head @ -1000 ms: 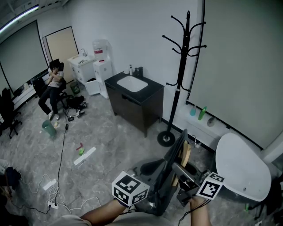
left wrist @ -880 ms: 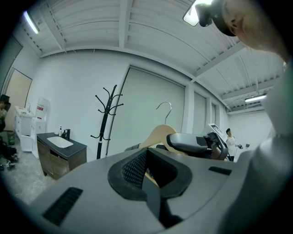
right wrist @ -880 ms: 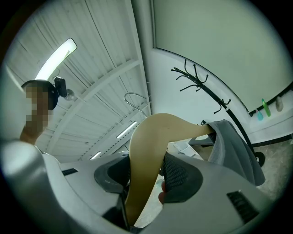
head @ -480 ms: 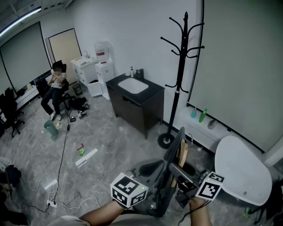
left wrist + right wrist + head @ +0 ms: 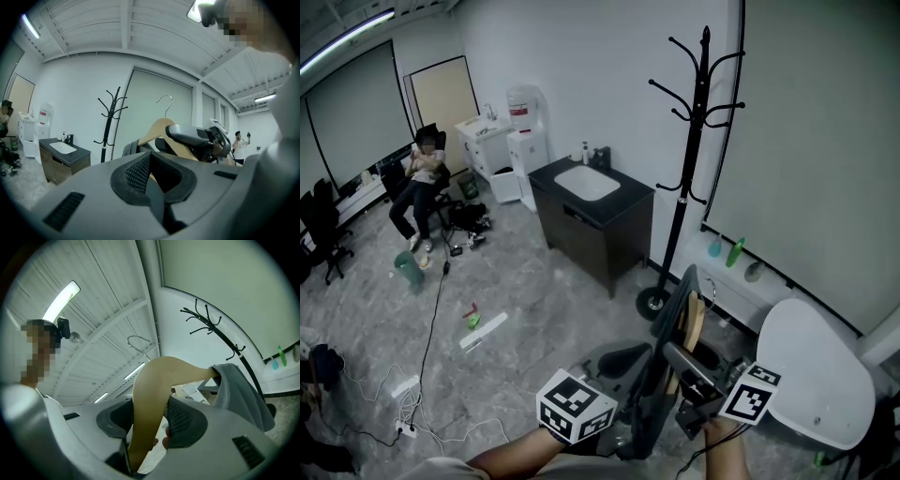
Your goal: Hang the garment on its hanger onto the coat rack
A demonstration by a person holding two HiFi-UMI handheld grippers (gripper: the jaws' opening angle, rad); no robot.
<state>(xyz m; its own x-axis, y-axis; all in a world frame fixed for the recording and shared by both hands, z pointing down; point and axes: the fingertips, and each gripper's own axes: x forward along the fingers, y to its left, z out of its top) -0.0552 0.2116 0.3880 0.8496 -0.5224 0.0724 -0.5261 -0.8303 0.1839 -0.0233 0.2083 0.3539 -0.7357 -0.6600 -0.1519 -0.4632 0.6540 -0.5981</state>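
Note:
A black coat rack (image 5: 692, 159) stands against the far wall, its base (image 5: 653, 301) on the floor; it also shows in the left gripper view (image 5: 110, 122) and the right gripper view (image 5: 220, 333). A dark grey garment (image 5: 661, 361) hangs on a wooden hanger (image 5: 694, 323) low in front of me, short of the rack. My right gripper (image 5: 675, 354) is shut on the hanger's wooden arm (image 5: 150, 394), and the metal hook (image 5: 138, 341) points up. My left gripper (image 5: 623, 433) sits by the garment's lower edge, its jaws (image 5: 152, 161) shut with nothing visible between them.
A black cabinet with a white sink (image 5: 592, 208) stands left of the rack. A white round table (image 5: 811, 366) is at the right. Bottles (image 5: 733, 250) line a low ledge. A person sits on a chair (image 5: 420, 178) far left. Cables (image 5: 422, 398) lie on the floor.
The head view has shifted slightly, so the rack sits a little further right. Both grippers and the hanger with the garment keep almost the same place and grip.

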